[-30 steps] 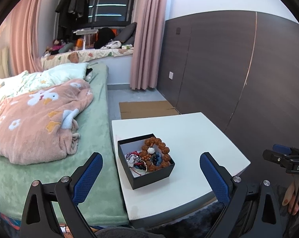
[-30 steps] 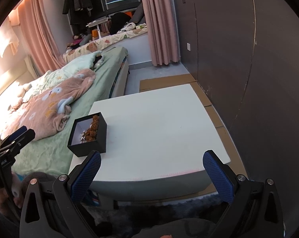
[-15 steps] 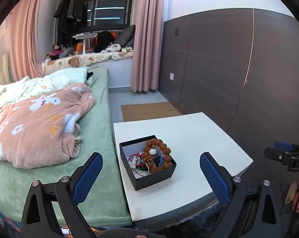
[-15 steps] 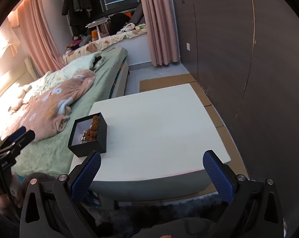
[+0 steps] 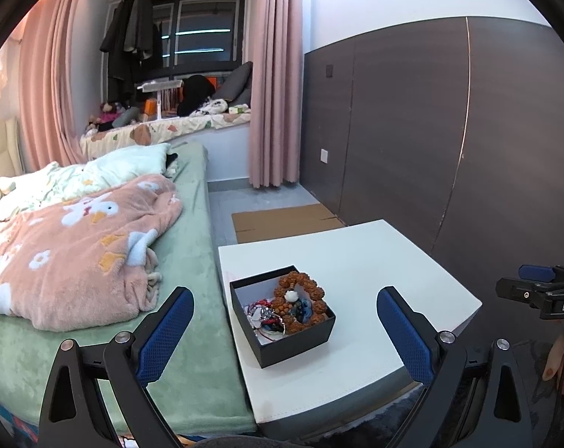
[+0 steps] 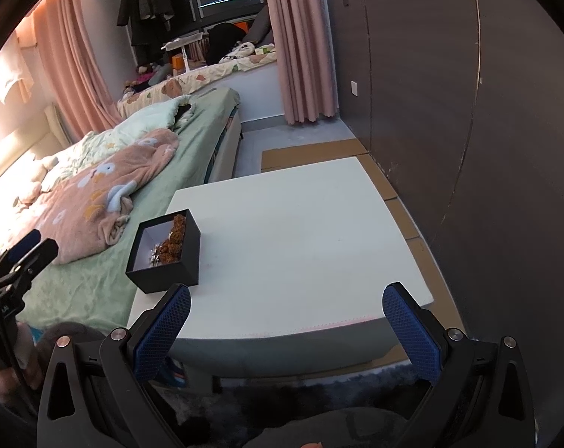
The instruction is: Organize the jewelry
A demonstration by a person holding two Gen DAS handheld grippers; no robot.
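Note:
A small black box (image 5: 293, 341) (image 6: 186, 257) stands near the left edge of a white table (image 5: 356, 261) (image 6: 300, 231). Inside it lie a brown bead bracelet (image 5: 312, 293) (image 6: 172, 248) and a tangle of small silvery and red jewelry (image 5: 263, 315). My left gripper (image 5: 284, 323) hovers open short of the table, its blue pads wide on either side of the box. My right gripper (image 6: 285, 324) is open too, held before the table's near edge, the box ahead to its left. Neither holds anything.
A bed with a green sheet (image 5: 192, 254) and a pink flowered blanket (image 5: 69, 246) borders the table's left side. A dark panelled wall (image 5: 412, 130) runs along the right. Flat cardboard (image 5: 282, 220) lies on the floor beyond the table. A hand (image 5: 558, 362) shows at the right.
The left gripper has drifted slightly, so the box sits a little lower and more central between its pads. The right view has hardly shifted. Both stay open.

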